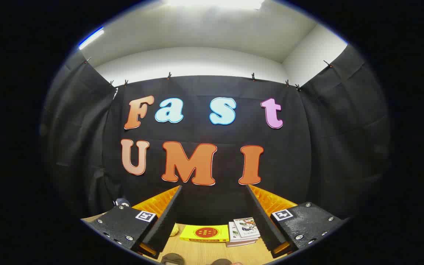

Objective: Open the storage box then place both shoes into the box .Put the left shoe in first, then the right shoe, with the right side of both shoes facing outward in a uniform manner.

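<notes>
My gripper point(214, 187) is held level above a wooden table point(204, 250), pointing at the booth's back wall. It is open, with a wide gap and nothing between the fingers. Two dark rounded shapes, one point(171, 259) beside the other point(221, 262), peek up just below the fingers at the near edge of the table. Too little of them shows to tell what they are.
Beyond the fingers, a flat yellow book point(204, 233) lies on the table with a stack of white books point(244, 231) to its right. A small pale yellow thing point(174, 230) sits by the left finger. A dark rounded object point(122, 201) stands outside the left finger.
</notes>
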Tool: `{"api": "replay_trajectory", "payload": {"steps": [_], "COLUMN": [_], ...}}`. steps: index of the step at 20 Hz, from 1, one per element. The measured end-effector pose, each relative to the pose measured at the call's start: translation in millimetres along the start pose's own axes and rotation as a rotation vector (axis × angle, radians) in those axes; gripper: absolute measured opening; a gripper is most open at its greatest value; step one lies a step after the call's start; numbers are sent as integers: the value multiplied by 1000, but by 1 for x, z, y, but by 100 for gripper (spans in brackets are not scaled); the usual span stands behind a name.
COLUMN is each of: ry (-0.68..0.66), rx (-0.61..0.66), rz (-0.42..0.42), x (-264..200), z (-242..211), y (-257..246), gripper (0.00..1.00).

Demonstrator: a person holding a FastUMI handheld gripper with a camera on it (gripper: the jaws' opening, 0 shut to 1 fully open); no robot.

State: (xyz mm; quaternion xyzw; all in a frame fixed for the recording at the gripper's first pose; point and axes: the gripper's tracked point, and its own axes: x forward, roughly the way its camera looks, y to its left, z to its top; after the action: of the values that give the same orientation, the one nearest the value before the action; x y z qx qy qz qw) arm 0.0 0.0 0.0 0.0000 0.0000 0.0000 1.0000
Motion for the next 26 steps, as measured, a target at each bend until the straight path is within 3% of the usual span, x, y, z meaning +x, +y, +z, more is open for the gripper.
{"api": "replay_trajectory", "payload": {"steps": [26], "ry": [9], "rx": [-18], "rz": [28], "x": [-4], "z": [-5], "y": [13], "gripper": [99]}}
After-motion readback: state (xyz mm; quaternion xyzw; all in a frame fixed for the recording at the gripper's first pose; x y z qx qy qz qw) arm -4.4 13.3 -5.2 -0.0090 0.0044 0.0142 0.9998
